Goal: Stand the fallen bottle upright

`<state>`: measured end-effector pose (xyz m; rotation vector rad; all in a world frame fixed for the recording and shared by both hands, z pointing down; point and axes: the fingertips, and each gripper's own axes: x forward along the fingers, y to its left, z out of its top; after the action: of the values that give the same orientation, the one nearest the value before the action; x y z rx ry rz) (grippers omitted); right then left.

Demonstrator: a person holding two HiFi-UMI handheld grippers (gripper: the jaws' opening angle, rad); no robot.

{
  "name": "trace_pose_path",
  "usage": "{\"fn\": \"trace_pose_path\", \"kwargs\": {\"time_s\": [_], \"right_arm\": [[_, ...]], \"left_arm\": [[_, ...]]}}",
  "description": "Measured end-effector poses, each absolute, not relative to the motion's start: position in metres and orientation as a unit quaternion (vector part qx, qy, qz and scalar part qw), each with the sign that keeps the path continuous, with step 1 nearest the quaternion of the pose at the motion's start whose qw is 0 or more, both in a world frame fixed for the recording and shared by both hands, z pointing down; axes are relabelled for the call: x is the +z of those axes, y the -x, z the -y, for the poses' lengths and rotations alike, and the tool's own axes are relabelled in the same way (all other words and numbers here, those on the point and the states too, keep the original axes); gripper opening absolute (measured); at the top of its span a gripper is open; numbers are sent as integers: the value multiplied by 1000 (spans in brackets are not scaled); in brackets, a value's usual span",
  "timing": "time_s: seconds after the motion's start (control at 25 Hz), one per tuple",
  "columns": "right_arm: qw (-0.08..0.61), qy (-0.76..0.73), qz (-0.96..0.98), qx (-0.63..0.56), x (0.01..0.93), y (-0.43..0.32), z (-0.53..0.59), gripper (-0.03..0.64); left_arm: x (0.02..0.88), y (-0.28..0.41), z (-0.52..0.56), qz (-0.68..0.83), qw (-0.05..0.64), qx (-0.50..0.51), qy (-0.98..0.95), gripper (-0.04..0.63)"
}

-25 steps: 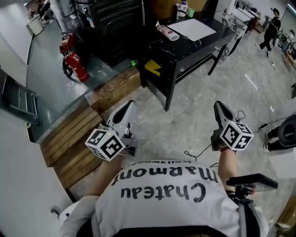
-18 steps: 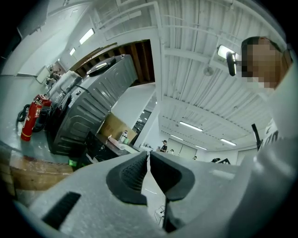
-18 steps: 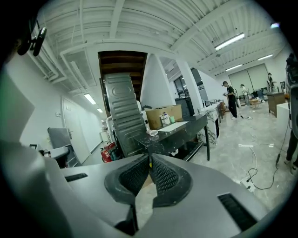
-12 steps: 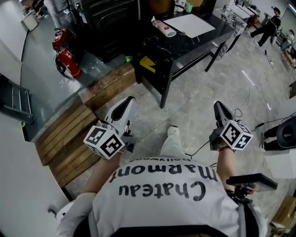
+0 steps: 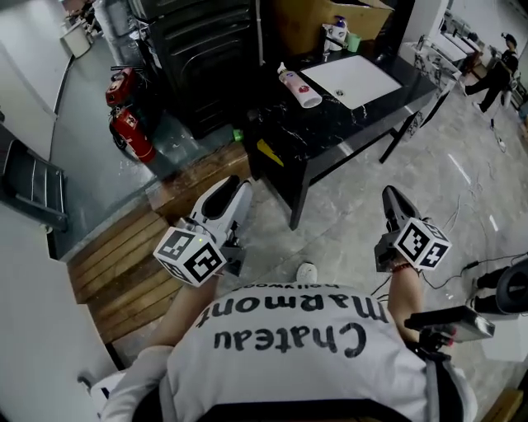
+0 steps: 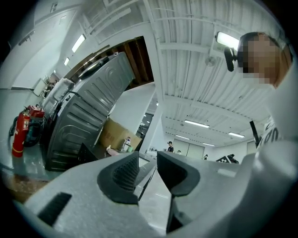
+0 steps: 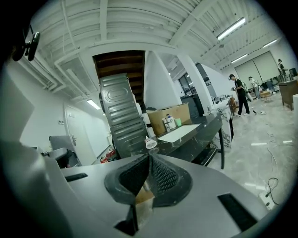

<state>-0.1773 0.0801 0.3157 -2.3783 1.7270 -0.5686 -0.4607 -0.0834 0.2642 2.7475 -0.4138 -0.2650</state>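
In front of the person's chest, the left gripper (image 5: 233, 185) is held with its jaws opening and nothing between them. The right gripper (image 5: 389, 192) is held with its jaws pressed together, empty. Beyond both, well apart from them, the bottle (image 5: 299, 86) is seen lying on its side on the black table (image 5: 330, 136), just beside a white sheet (image 5: 356, 78). A cardboard box (image 5: 309, 15) is set behind.

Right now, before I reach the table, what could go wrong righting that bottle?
The bottle lies on its side on the glossy black table; a nudge could roll it away. The right hand-held gripper is shut and the left hand-held gripper is only opening, both empty, so either might push rather than grasp.
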Motion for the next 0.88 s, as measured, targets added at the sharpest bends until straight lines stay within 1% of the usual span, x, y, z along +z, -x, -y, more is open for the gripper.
{"fn": "trace_pose_path", "kwargs": {"time_s": [0.24, 0.48, 0.6, 0.72, 0.88], "right_arm": [[78, 778, -606, -150, 275, 88, -22, 25], [74, 760, -636, -109, 239, 20, 13, 25], [72, 749, -651, -102, 237, -1, 24, 25], [91, 732, -670, -89, 236, -13, 32, 25], [95, 729, -670, -104, 252, -29, 35, 25]], "left_arm": [[249, 392, 136, 178, 176, -129, -959, 115], [246, 325, 179, 198, 182, -147, -952, 114], [252, 299, 195, 213, 193, -135, -948, 101], [254, 277, 207, 219, 200, -123, -947, 101], [259, 250, 212, 212, 203, -99, -951, 101]]}}
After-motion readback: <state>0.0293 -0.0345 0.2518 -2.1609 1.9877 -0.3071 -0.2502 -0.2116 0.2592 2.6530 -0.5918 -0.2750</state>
